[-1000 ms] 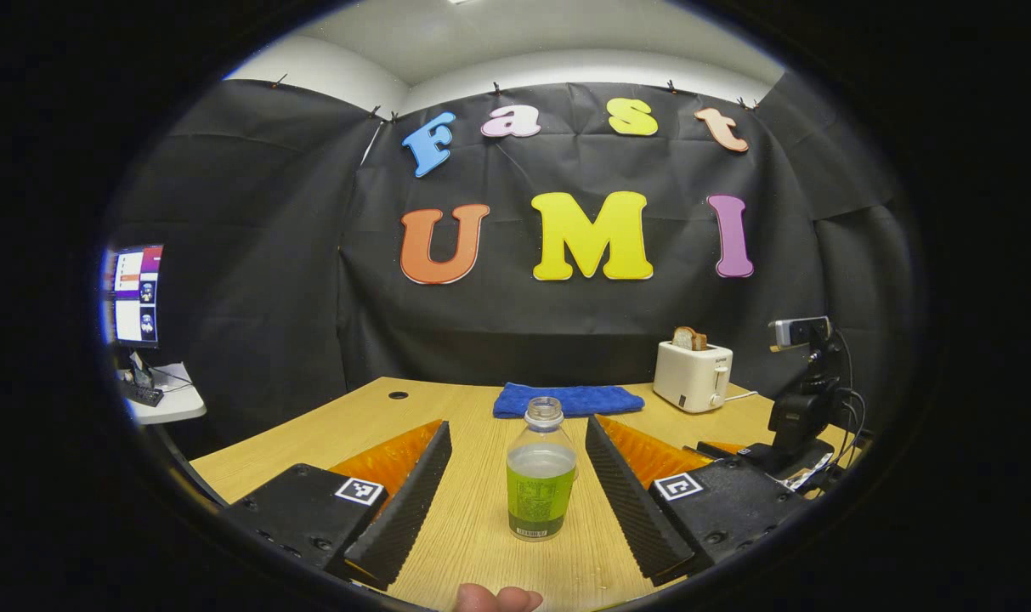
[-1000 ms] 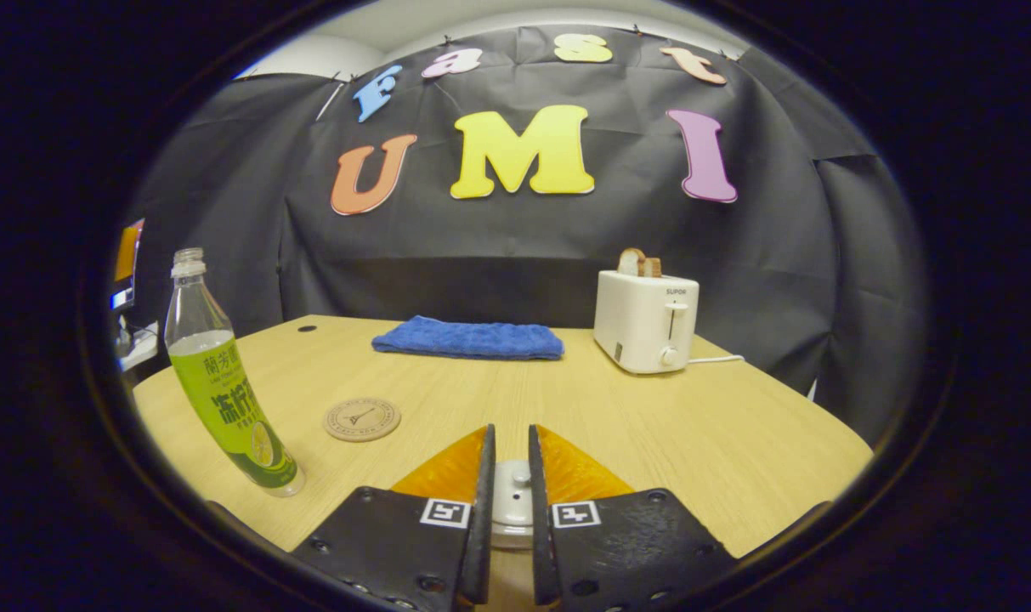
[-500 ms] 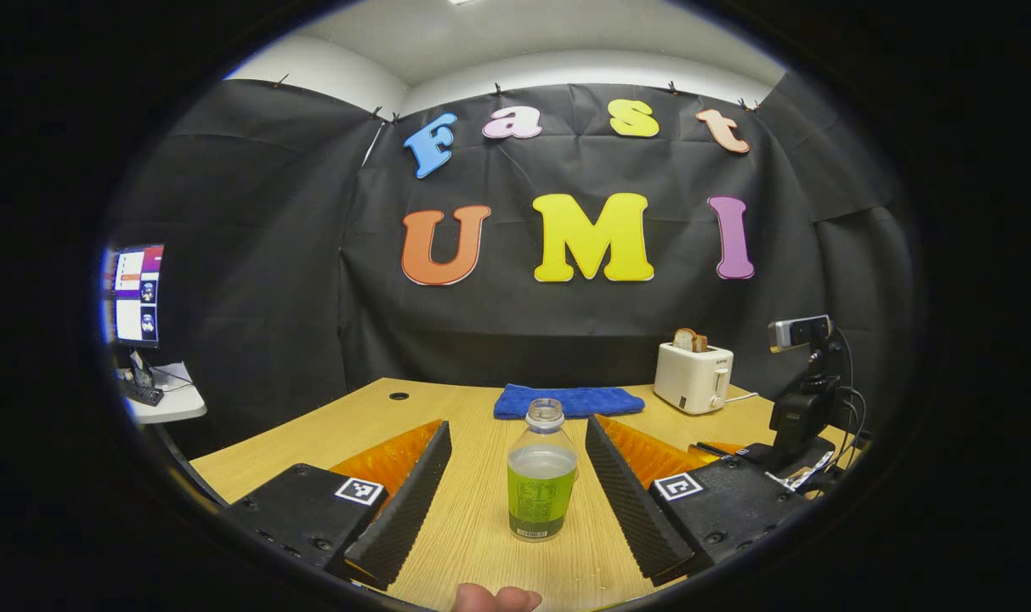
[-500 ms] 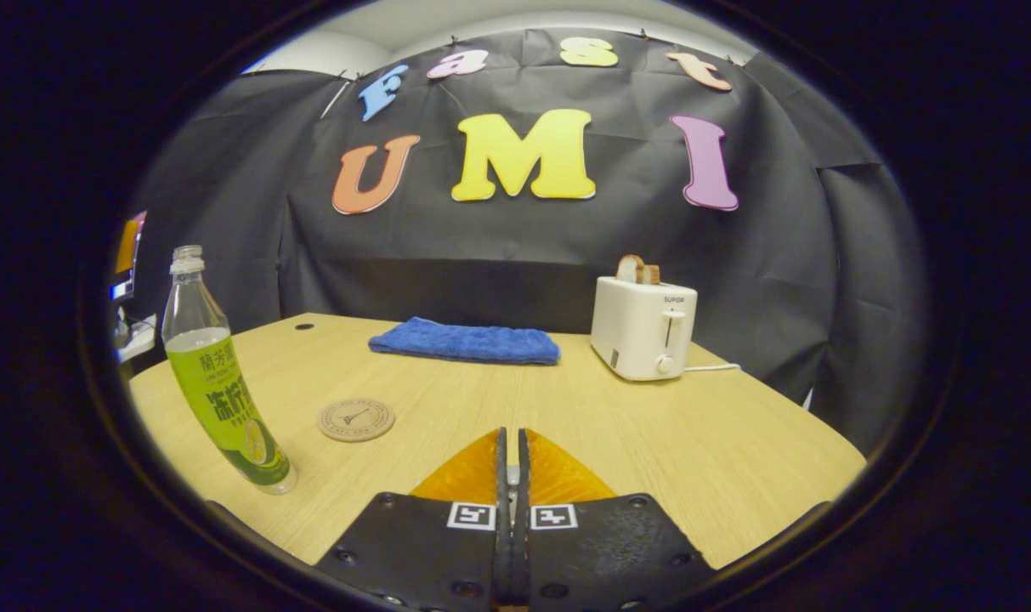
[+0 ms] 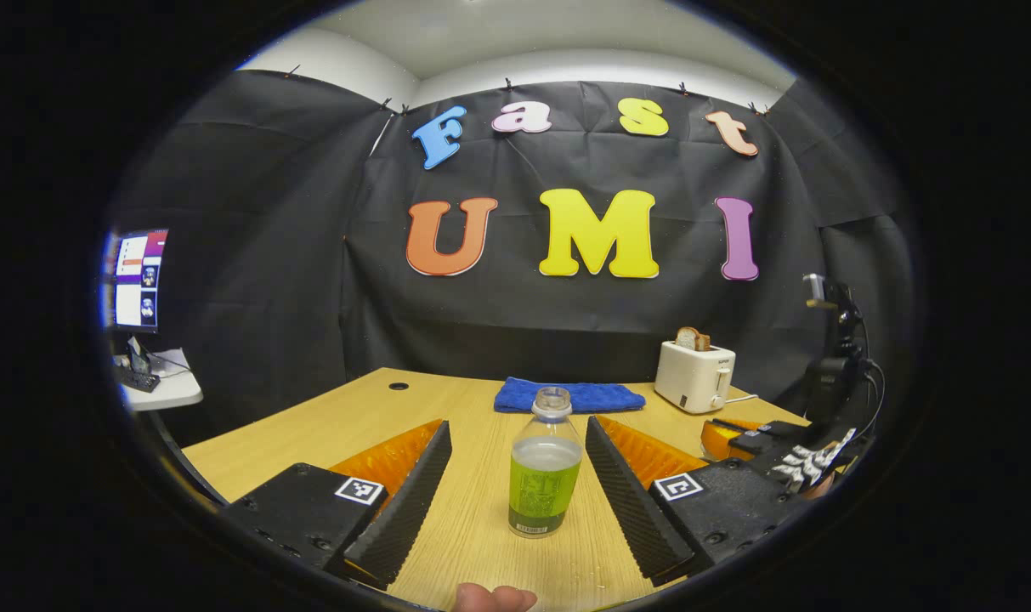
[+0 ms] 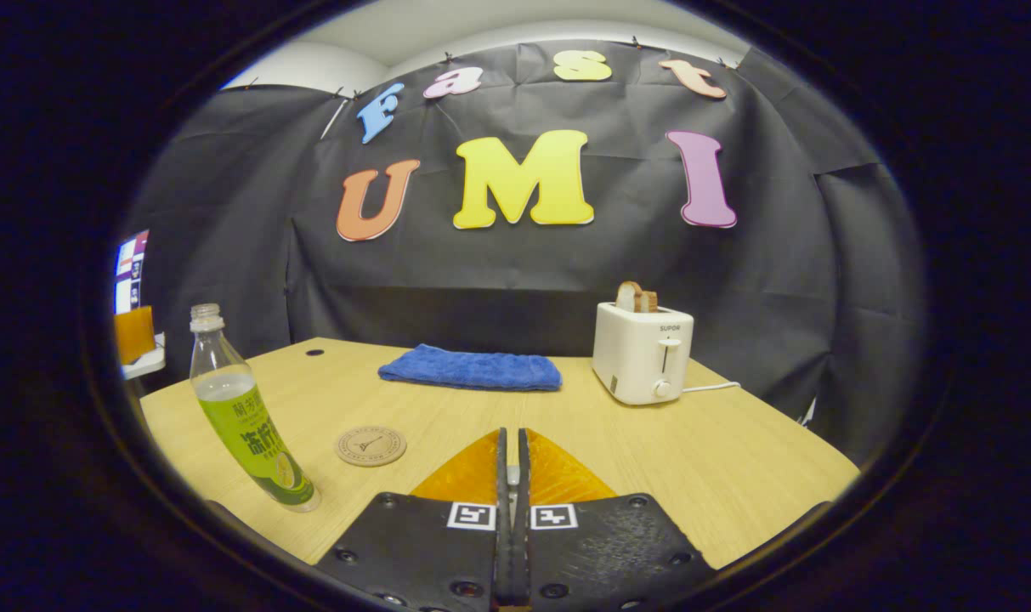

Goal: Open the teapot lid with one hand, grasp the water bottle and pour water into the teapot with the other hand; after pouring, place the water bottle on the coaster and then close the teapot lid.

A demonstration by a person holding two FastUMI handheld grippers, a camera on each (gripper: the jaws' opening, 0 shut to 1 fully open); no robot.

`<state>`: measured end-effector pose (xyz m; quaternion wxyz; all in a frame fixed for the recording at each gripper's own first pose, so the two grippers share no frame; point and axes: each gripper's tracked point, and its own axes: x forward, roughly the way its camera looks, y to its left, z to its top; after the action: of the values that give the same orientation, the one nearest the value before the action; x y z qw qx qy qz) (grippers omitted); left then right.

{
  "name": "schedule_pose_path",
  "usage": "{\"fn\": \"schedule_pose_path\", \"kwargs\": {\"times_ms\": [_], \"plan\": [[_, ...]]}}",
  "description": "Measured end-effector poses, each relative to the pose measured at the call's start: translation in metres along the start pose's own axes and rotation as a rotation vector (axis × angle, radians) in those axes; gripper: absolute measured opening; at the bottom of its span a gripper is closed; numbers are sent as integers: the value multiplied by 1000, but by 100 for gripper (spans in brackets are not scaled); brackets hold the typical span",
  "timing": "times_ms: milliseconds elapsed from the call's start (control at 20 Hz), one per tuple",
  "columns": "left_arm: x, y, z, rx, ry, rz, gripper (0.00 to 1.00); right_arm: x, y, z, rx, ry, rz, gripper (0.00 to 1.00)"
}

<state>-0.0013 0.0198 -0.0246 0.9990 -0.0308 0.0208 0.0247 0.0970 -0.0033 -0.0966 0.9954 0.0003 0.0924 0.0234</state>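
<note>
An uncapped water bottle (image 5: 542,476) with a green label stands on the wooden table (image 5: 473,544), between the fingers of my open left gripper (image 5: 517,427); neither finger touches it. In the right gripper view the same bottle (image 6: 252,425) stands at the left, with the round coaster (image 6: 371,445) just right of it. My right gripper (image 6: 512,438) is shut, with a pale sliver of the teapot lid's knob (image 6: 512,500) between its fingers. The rest of the lid and the teapot are hidden beneath it. In the left gripper view the right gripper (image 5: 723,433) is held up at the far right.
A folded blue cloth (image 6: 471,368) lies at the back of the table. Beside it, to the right, stands a white toaster (image 6: 642,353) with bread in it. A monitor (image 5: 137,276) stands over a small side table at the left. A thumb tip (image 5: 494,597) shows at the bottom.
The right gripper closed on the lid's knob and has since risen, as its mounted camera sits higher in the left gripper view. The left gripper stays open around the bottle.
</note>
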Motion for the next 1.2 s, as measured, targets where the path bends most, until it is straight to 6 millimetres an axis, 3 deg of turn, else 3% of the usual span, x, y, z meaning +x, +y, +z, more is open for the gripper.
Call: {"fn": "schedule_pose_path", "kwargs": {"times_ms": [200,500,900,1200], "plan": [[-3,-6,-23,-10,38,-10,99,-17,-5,12,1,-24,9,0],[13,-18,-62,-8,115,-19,100,-40,-12,22,-23,-32,19,0],[45,-20,-97,-5,188,-8,100,-53,-31,26,0,-41,-9,0],[59,-16,-114,-5,237,2,100,-53,-42,20,10,-26,-29,0]]}}
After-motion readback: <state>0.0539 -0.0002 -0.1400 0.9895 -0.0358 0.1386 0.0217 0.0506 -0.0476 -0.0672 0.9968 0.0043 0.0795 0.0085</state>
